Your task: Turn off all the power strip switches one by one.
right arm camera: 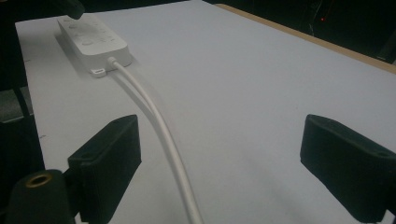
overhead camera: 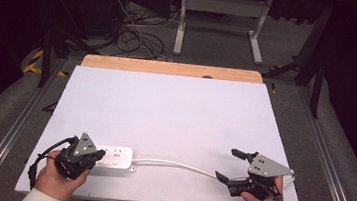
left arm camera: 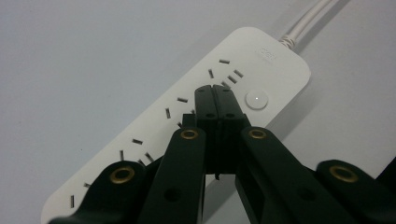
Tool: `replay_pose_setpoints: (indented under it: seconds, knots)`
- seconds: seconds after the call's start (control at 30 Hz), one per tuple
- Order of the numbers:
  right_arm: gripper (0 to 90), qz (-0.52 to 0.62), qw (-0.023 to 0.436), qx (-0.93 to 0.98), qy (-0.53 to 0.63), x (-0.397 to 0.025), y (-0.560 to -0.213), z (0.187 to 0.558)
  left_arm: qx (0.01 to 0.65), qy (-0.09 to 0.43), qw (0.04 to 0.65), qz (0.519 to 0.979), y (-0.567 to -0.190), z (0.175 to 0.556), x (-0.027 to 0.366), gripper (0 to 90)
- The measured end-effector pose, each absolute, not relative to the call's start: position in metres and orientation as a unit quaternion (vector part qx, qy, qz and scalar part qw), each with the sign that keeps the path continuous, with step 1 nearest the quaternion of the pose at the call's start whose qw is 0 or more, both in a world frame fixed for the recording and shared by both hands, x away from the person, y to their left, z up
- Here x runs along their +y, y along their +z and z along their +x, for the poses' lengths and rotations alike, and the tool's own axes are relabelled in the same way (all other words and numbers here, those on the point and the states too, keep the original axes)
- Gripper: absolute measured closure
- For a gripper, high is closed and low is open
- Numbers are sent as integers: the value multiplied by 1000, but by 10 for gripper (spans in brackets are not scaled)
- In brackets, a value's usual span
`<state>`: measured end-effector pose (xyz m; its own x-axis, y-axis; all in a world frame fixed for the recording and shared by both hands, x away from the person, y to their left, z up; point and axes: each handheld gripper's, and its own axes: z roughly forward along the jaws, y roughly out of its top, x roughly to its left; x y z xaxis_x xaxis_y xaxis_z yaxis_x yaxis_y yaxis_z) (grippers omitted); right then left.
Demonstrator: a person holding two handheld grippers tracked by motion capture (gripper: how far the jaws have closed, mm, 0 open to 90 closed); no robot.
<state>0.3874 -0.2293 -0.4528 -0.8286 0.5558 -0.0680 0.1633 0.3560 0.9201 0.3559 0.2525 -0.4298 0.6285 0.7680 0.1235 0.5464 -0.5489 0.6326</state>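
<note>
high view: two hand-held grippers at a white power strip (overhead camera: 115, 157) on the desk (overhead camera: 175, 110).
left hand-held gripper (left arm camera: 215, 92) pressed together on the strip; right hand-held gripper (right arm camera: 219, 154) spread astride its cable (right arm camera: 163, 140).

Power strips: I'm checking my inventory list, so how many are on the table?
1. The white power strip lies near the table's front left edge, under the shut left gripper; its cable runs between the open right gripper's jaws.

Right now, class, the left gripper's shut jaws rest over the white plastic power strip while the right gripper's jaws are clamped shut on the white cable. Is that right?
Not quite. The right gripper is open: in the right gripper view its jaws stand wide apart, the white cable running untouched between them. The left gripper is shut over the white plastic power strip.
</note>
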Motion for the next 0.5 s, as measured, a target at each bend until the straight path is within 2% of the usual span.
replay_pose_setpoints:
  seconds: [0.5]
  knots:
    - [127,224,187,802,520,-229,-453,387,368,190,297,861,-422,355,247,900]
